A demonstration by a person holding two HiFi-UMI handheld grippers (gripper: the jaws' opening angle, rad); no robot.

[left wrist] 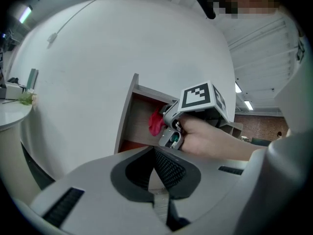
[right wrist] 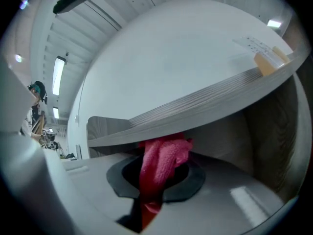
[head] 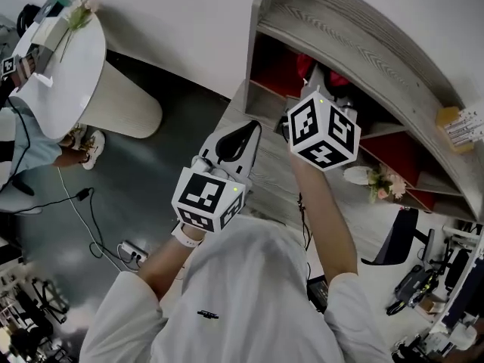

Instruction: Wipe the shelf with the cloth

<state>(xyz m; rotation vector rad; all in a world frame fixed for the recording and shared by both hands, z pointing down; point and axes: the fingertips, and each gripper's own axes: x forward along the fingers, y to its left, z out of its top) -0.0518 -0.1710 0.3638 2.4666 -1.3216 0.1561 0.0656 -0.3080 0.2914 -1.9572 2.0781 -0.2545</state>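
Right gripper (right wrist: 157,176) is clamped on the cloth (right wrist: 166,151) and reaches into the shelf (right wrist: 195,106), under its upper board; left gripper (left wrist: 157,166) has its jaws drawn together on nothing and hangs back, at about 7 o'clock from the right one in the head view. The step in hand looks like the wipe itself inside the compartment. To do it well, I would keep the clamp firm so the cloth does not slip out, tilt the jaws until the loose end lies flat on the board rather than dangling, and stroke along the grain from the back corner outward, letting fabric and not the hard tips meet the wood. The idle gripper is best held clear of the opening so the two do not knock together. Whether the cloth already touches a board cannot be told from these views. It is red to deep pink, with a nubby, towel-like pile, gathered into one thick upright fold. Its upper end bulges past the tips toward 12 o'clock, close under the board, while a thinner tail runs down between the jaws toward 6 o'clock
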